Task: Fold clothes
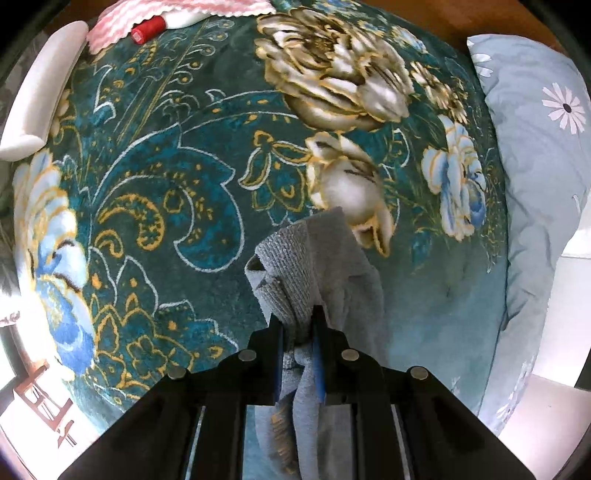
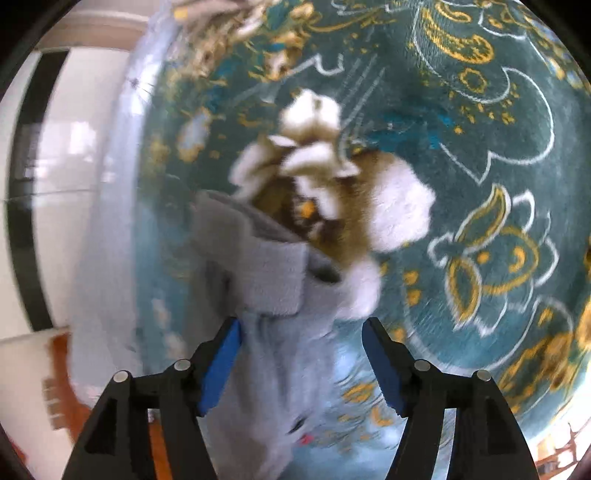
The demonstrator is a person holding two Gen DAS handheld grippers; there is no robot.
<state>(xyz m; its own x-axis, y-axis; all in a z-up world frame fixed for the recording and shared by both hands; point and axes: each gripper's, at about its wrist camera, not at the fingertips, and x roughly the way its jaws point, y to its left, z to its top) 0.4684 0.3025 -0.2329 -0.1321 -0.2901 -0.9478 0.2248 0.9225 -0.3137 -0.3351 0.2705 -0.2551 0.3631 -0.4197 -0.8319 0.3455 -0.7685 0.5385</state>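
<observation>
A grey-blue knitted garment (image 1: 314, 266) with a ribbed band hangs bunched above a teal flowered blanket (image 1: 166, 184). My left gripper (image 1: 298, 321) is shut on the garment, its jaws pinching a fold just below the ribbed band. In the right wrist view, which is blurred by motion, the same grey garment (image 2: 266, 280) hangs between the jaws of my right gripper (image 2: 301, 332). That gripper is open, its blue pads (image 2: 221, 362) wide apart on either side of the cloth and not pressing it.
A light blue flowered pillow (image 1: 535, 166) lies along the blanket's right edge. At the far left are a white bar (image 1: 40, 96), a pink-and-white cloth (image 1: 155, 18) and a red thread spool (image 1: 147, 29). Wooden floor and white wall (image 2: 74, 184) lie beyond the bed's edge.
</observation>
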